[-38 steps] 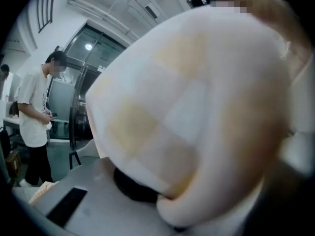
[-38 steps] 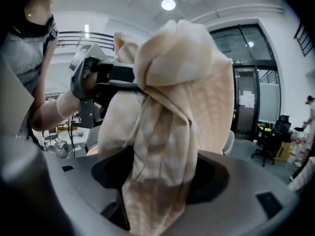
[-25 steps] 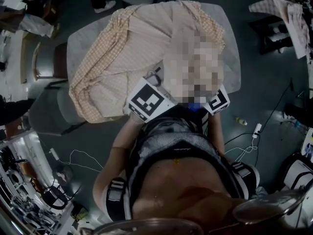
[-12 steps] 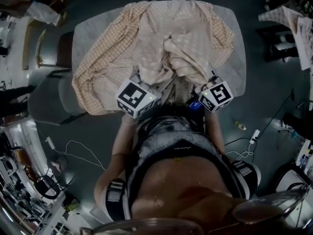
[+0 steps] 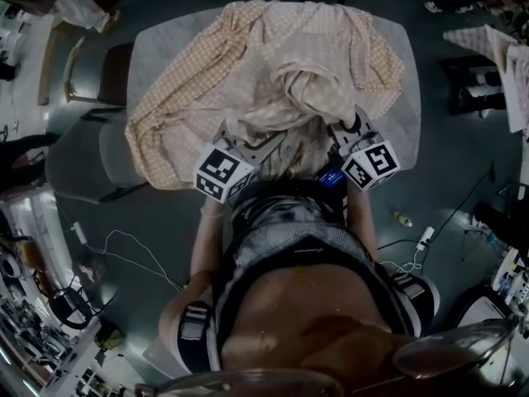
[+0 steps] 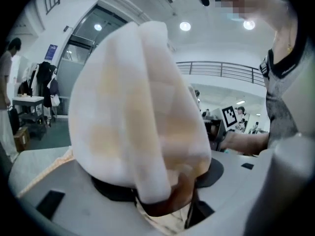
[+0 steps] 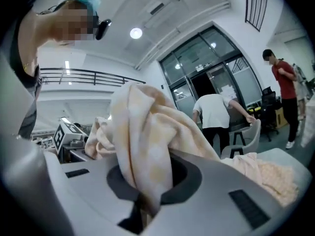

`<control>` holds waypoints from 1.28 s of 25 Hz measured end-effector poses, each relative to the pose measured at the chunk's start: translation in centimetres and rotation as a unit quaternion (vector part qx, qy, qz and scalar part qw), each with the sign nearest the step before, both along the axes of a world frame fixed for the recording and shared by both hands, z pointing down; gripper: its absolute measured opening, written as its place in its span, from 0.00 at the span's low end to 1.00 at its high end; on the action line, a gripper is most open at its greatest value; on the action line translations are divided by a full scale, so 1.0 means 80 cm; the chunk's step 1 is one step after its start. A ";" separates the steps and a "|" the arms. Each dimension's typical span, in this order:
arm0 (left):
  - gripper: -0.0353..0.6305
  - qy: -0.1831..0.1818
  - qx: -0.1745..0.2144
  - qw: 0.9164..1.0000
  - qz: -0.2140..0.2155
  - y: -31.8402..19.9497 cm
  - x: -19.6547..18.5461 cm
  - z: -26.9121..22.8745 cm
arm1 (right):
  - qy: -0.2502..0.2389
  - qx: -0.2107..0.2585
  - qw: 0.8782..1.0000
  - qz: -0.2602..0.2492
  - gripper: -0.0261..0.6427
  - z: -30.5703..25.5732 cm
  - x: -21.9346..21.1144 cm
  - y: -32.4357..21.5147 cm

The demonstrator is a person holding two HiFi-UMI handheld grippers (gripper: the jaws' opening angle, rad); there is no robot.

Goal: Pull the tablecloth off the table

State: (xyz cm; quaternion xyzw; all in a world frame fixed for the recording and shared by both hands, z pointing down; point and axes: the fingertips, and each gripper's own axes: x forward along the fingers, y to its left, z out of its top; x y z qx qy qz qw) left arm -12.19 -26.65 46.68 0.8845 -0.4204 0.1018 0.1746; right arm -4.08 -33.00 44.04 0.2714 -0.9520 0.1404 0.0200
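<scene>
A beige and orange checked tablecloth lies crumpled on the pale grey table, heaped up toward the near edge. My left gripper is at the heap's near left side. Its jaws have just been opening, and a thick wad of the tablecloth still lies loosely between them in the left gripper. My right gripper is at the heap's near right side. Its jaws have just closed, and the right gripper is shut on a fold of the tablecloth that rises from it.
A grey chair stands by the table's left side. Cables and a power strip lie on the dark floor. Another cloth hangs at the far right. Two people stand beyond the table.
The left gripper has sunk and drawn back toward the near table edge. The raised cloth has dropped into a heap on the table. The right gripper stays in place, now closed on a fold.
</scene>
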 end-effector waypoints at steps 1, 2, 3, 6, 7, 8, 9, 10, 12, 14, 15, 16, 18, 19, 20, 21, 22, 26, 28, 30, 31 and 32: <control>0.45 -0.022 -0.013 1.000 -0.001 0.007 -0.009 0.014 | 0.003 0.002 1.000 0.002 0.16 0.000 0.003 -0.001; 0.46 -0.045 -0.029 0.999 -0.002 0.014 -0.019 0.030 | 0.007 0.005 1.000 0.003 0.17 0.000 0.004 -0.001; 0.46 -0.065 -0.045 0.997 -0.006 0.020 -0.029 0.047 | 0.012 0.008 1.000 0.003 0.17 0.000 0.004 -0.001; 0.47 -0.053 -0.088 0.994 -0.034 0.032 -0.054 0.087 | 0.027 0.013 1.000 0.003 0.16 0.000 0.001 0.000; 0.47 -0.028 -0.099 0.994 -0.048 0.032 -0.060 0.094 | 0.033 0.014 0.999 0.003 0.17 0.001 -0.001 0.000; 0.47 -0.004 -0.107 0.992 -0.060 0.031 -0.065 0.100 | 0.039 0.014 0.999 0.002 0.17 0.001 -0.004 -0.001; 0.47 0.012 -0.113 0.991 -0.070 0.029 -0.068 0.104 | 0.047 0.015 0.999 0.001 0.17 0.002 -0.007 0.000; 0.47 0.018 -0.116 0.990 -0.077 0.027 -0.071 0.110 | 0.054 0.016 0.998 -0.001 0.17 0.002 -0.010 -0.001; 0.47 -0.001 -0.119 0.989 -0.085 0.022 -0.073 0.123 | 0.063 0.016 0.998 -0.004 0.17 0.005 -0.014 -0.002; 0.47 -0.032 -0.126 0.988 -0.085 0.019 -0.073 0.141 | 0.070 0.014 0.997 -0.004 0.17 0.009 -0.015 -0.004; 0.48 -0.041 -0.133 0.987 -0.086 0.020 -0.073 0.151 | 0.075 0.014 0.997 -0.004 0.17 0.012 -0.016 -0.004; 0.48 -0.043 -0.141 0.985 -0.088 0.021 -0.076 0.161 | 0.080 0.013 0.997 -0.003 0.17 0.015 -0.017 -0.004; 0.49 -0.043 -0.157 0.982 -0.097 0.027 -0.085 0.179 | 0.089 0.007 0.996 -0.003 0.17 0.021 -0.020 -0.005; 0.49 -0.046 -0.164 0.980 -0.104 0.030 -0.093 0.188 | 0.094 0.004 0.996 -0.002 0.17 0.023 -0.021 -0.006; 0.50 -0.048 -0.169 0.978 -0.114 0.033 -0.102 0.196 | 0.101 0.002 0.995 -0.002 0.17 0.026 -0.023 -0.007; 0.51 -0.045 -0.174 0.976 -0.126 0.035 -0.112 0.204 | 0.110 0.000 0.994 -0.003 0.17 0.030 -0.024 -0.008; 0.52 -0.035 -0.180 0.973 -0.140 0.036 -0.121 0.212 | 0.120 -0.001 0.993 -0.003 0.17 0.035 -0.026 -0.008; 0.56 0.018 -0.213 0.959 -0.188 0.039 -0.148 0.239 | 0.152 -0.008 0.988 -0.010 0.17 0.054 -0.036 -0.003; 0.57 0.023 -0.236 0.949 -0.207 0.042 -0.161 0.258 | 0.167 -0.012 0.986 -0.019 0.17 0.065 -0.049 0.002; 0.60 0.010 -0.258 0.940 -0.224 0.045 -0.173 0.278 | 0.176 -0.015 0.984 -0.030 0.17 0.075 -0.063 0.008; 0.60 0.001 -0.268 0.935 -0.232 0.046 -0.177 0.287 | 0.179 -0.017 0.983 -0.036 0.17 0.080 -0.069 0.011; 0.61 -0.009 -0.278 0.929 -0.243 0.046 -0.183 0.296 | 0.182 -0.019 0.982 -0.041 0.17 0.085 -0.075 0.013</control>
